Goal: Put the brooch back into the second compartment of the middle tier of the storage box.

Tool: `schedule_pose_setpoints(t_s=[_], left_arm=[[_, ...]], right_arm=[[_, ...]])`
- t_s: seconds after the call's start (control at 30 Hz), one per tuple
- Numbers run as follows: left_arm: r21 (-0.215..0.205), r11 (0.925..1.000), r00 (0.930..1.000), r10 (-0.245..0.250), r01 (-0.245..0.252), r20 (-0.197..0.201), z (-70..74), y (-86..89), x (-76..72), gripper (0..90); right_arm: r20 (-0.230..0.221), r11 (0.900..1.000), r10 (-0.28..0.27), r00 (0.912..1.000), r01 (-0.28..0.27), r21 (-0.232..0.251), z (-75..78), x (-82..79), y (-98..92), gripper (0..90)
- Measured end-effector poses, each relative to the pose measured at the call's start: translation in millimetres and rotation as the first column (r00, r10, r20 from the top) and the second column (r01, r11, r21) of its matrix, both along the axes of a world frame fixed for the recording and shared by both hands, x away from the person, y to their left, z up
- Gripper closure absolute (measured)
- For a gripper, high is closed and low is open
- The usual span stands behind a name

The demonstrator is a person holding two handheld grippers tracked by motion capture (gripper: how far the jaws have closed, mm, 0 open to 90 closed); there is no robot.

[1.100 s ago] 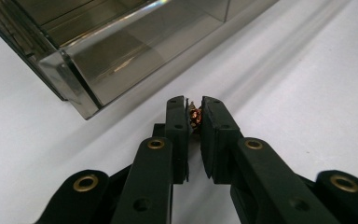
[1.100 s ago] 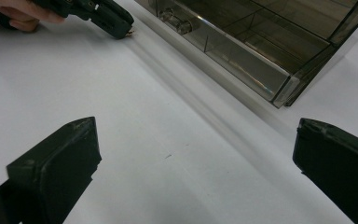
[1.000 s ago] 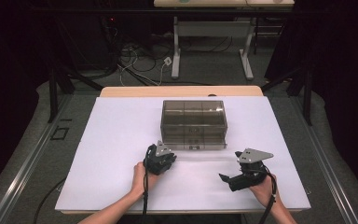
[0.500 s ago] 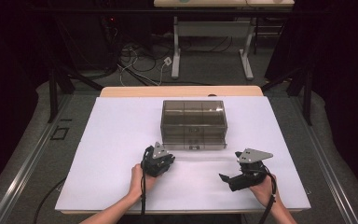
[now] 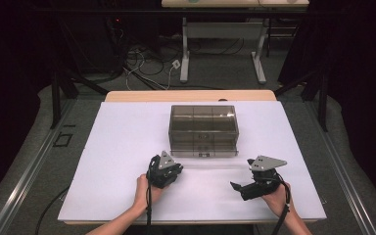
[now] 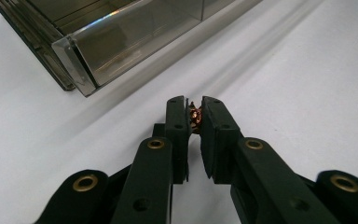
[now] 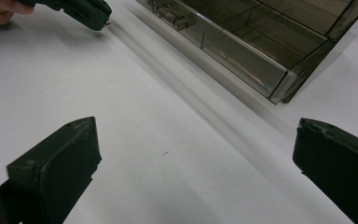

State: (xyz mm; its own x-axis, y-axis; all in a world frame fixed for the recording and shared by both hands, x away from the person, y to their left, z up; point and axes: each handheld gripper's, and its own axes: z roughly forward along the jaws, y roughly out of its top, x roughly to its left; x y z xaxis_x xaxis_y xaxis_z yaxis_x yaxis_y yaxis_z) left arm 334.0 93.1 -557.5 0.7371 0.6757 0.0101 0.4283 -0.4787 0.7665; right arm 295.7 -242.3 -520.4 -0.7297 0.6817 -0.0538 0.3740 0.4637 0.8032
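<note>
Copper-coloured, the small part [image 6: 195, 116] sits pinched in your left gripper [image 6: 194, 122], just short of the smoky plastic box [image 5: 203, 128], whose near wall lies ahead and slightly right. Your right gripper [image 5: 240, 188], jaws wide and empty, waits farther from the box.

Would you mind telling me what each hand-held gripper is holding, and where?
The left hand-held gripper pinches a small copper-coloured piece at its fingertips; which part is gripped cannot be told. The right hand-held gripper holds nothing.
</note>
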Motion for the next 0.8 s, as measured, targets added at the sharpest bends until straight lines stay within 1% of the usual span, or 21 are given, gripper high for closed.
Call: schedule_pose_setpoints(t_s=[0.03,0.07,0.33,0.5,0.6,0.63,0.67,0.77,0.8], left_arm=[[-0.006,1.0,1.0,0.0,0.0,0.001,0.4,0.4,-0.5,81.4],[-0.001,1.0,1.0,-0.003,0.003,0.003,1.2,1.1,-0.9,81.4],[-0.006,1.0,0.9997,-0.002,0.002,0.024,5.8,4.4,-4.3,81.4],[-0.011,0.9999,0.9996,-0.003,0.004,0.028,7.1,4.2,-5.7,81.4],[-0.006,1.0,0.9994,-0.003,0.004,0.034,8.8,4.9,-6.4,81.4],[-0.015,0.9999,0.9994,-0.002,0.002,0.033,8.8,4.7,-6.7,81.4],[-0.012,0.9999,0.9991,-0.003,0.003,0.042,9.2,4.9,-6.4,81.4],[-0.013,0.9999,0.9989,0.0,0.001,0.046,9.8,4.8,-6.9,81.4],[-0.019,0.9998,0.9991,-0.002,0.003,0.043,9.9,4.6,-7.2,81.4]], right_arm=[[0.004,1.0,0.0,1.0,0.0,0.006,-0.6,0.3,0.2,0.2],[0.004,1.0,0.0,1.0,0.0,0.006,-0.7,0.3,0.1,0.2],[-0.001,1.0,-0.005,1.0,0.005,-0.001,-0.9,0.7,-0.4,0.2],[0.01,1.0,-0.004,0.9999,0.004,0.006,-1.4,1.2,-0.5,0.2],[0.007,1.0,-0.005,1.0,0.005,0.004,-1.3,1.2,-0.7,0.2],[0.006,1.0,-0.004,1.0,0.004,0.004,-1.3,1.3,-0.7,0.2],[0.006,1.0,-0.006,1.0,0.006,0.002,-1.2,1.2,-0.8,0.3],[0.006,1.0,-0.005,1.0,0.005,0.001,-1.3,1.4,-0.7,0.2],[0.006,1.0,-0.005,1.0,0.005,0.002,-1.2,1.4,-0.7,0.2]])
